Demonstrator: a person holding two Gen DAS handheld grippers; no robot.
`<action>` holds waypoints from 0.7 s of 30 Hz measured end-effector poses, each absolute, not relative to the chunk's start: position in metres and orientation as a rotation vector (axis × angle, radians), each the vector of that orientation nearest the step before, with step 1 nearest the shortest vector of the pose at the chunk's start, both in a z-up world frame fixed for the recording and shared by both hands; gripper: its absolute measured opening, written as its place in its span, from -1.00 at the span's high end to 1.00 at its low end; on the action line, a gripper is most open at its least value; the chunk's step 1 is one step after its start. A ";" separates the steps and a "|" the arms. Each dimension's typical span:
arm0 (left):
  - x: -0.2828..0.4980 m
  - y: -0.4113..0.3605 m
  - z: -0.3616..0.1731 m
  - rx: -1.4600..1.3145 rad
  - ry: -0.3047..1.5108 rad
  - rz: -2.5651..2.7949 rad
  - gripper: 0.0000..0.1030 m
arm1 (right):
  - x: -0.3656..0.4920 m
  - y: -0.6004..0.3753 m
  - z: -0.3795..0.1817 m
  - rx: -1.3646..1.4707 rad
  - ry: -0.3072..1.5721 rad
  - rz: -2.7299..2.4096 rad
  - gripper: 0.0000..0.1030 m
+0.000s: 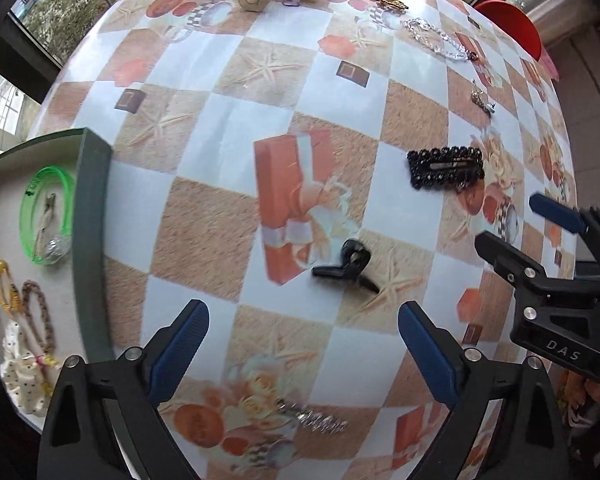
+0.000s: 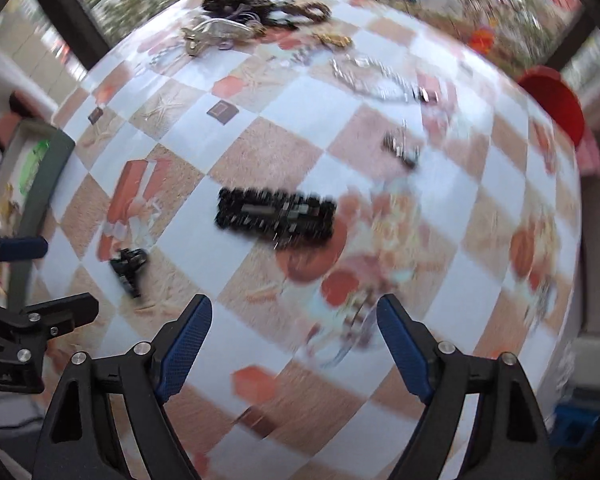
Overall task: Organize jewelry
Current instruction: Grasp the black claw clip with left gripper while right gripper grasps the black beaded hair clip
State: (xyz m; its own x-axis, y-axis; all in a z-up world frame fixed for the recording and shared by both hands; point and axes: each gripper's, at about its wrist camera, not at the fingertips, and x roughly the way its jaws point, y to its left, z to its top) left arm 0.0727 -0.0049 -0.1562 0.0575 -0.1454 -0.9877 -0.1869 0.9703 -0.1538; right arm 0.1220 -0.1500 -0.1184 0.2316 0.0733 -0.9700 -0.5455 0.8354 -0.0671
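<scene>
The desk (image 1: pixel 228 128) wears a checked cloth of pale blue and sandy tan squares with orange gift boxes. A black beaded hair clip (image 1: pixel 445 168) lies at right; a neon-green bangle (image 1: pixel 66 196) sits in the dark green tray (image 1: pixel 94 216) at left.

Checkered, gift-print tablecloth (image 1: pixel 228 132) — daylight windows (image 1: pixel 60 4) behind, red chair (image 1: pixel 512 28) at the edge.

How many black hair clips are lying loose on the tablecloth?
2. A small black plastic claw clip lies ahead of the left tool; a black beaded rectangular snap clip lies farther right. The far pile could hide more.
</scene>
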 end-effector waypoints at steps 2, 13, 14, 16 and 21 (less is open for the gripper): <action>0.077 -0.009 -0.160 -0.278 1.516 0.037 -0.87 | 0.128 -0.147 -0.119 -0.470 1.255 0.464 -0.67; 0.095 -0.021 -0.183 -0.310 1.543 0.076 -0.45 | 0.142 -0.111 -0.134 -0.712 1.159 0.644 -0.66; 0.095 -0.021 -0.183 -0.309 1.541 0.081 -0.44 | 0.142 -0.109 -0.136 -0.724 1.160 0.660 -0.65; 0.096 -0.022 -0.185 -0.300 1.535 0.088 -0.44 | 0.141 -0.103 -0.141 -0.750 1.163 0.691 -0.60; 0.097 -0.030 -0.185 -0.275 1.520 0.102 -0.21 | 0.141 -0.096 -0.147 -0.772 1.172 0.720 -0.23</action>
